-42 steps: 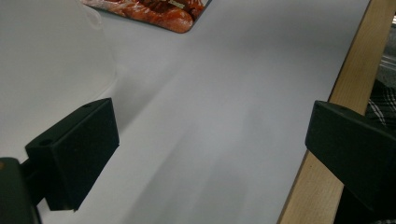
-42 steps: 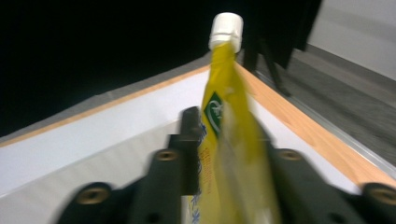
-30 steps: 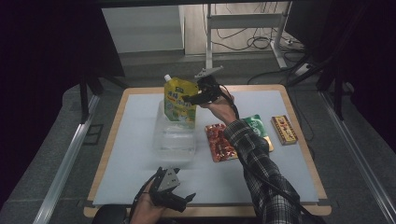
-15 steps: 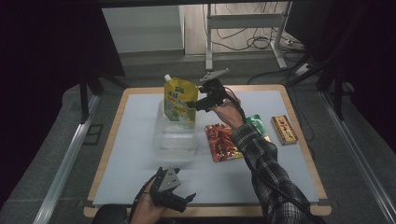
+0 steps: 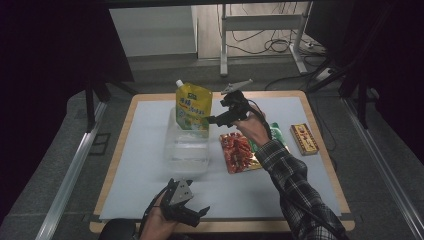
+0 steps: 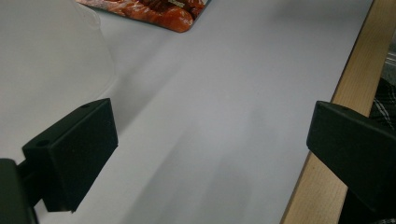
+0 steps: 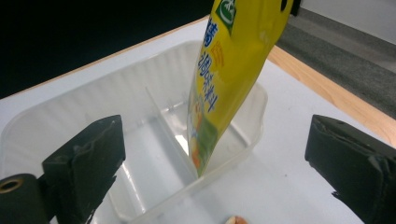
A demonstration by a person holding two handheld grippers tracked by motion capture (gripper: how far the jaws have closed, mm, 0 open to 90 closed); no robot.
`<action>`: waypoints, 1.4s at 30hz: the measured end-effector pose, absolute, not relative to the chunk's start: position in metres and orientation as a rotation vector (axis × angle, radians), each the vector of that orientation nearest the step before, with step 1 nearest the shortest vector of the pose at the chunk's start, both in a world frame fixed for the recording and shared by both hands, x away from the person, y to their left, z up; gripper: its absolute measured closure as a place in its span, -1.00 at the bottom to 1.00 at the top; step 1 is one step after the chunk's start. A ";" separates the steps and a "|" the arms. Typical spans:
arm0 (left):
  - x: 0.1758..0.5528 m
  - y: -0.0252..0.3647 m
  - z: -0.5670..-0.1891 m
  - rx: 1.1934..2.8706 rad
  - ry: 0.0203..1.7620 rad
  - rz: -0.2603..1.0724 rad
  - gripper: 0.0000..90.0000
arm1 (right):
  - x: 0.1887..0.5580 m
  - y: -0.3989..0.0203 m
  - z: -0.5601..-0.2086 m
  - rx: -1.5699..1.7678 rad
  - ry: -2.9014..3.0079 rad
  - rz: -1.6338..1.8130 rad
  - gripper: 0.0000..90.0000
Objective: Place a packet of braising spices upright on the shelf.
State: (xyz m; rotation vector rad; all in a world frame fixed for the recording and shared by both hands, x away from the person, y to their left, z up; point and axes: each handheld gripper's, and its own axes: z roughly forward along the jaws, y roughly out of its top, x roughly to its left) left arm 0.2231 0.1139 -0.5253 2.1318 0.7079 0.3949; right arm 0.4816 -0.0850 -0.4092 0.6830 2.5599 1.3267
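— The yellow pouch point(image 5: 193, 107) stands in the far compartment of the clear tray point(image 5: 186, 150), leaning against the far wall. The right tongs point(image 5: 214, 111) hang just to the right of it, beside the tray's far corner.

— Holding it?

— No. The jaws have just been opening and now stand wide, nothing between them; in the right gripper view the pouch point(image 7: 231, 79) rises clear between the two black jaws, farther off, its foot down beside the divider of the tray point(image 7: 93, 112).

— So the step is letting go and backing off.

— I'd judge so. To do it well, the hand should draw straight away from the tray, level, jaws kept wide, so that neither pad clips the pouch. It is tall and soft and only propped; a nudge could tip it over the wall. Then watch that it stays leaning.

— And the left tongs point(image 5: 196, 214)?

— Down by the counter point(image 5: 150, 200) edge, on the near side of the tray, well apart from it. Jaws wide open, empty; in the left gripper view just the white mat between them.

— Count for me.

— One pouch, one tray with two compartments. Right of the tray: one red packet point(image 5: 239, 152) just beside it, one green packet point(image 5: 276, 134) partly under the arm, and one brown bar point(image 5: 304, 139) farthest out. Two pairs of tongs.
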 end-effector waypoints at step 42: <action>0.222 0.112 -0.525 2.138 0.677 0.397 -0.96 | 0.425 -0.176 -0.438 0.733 2.490 1.214 -0.97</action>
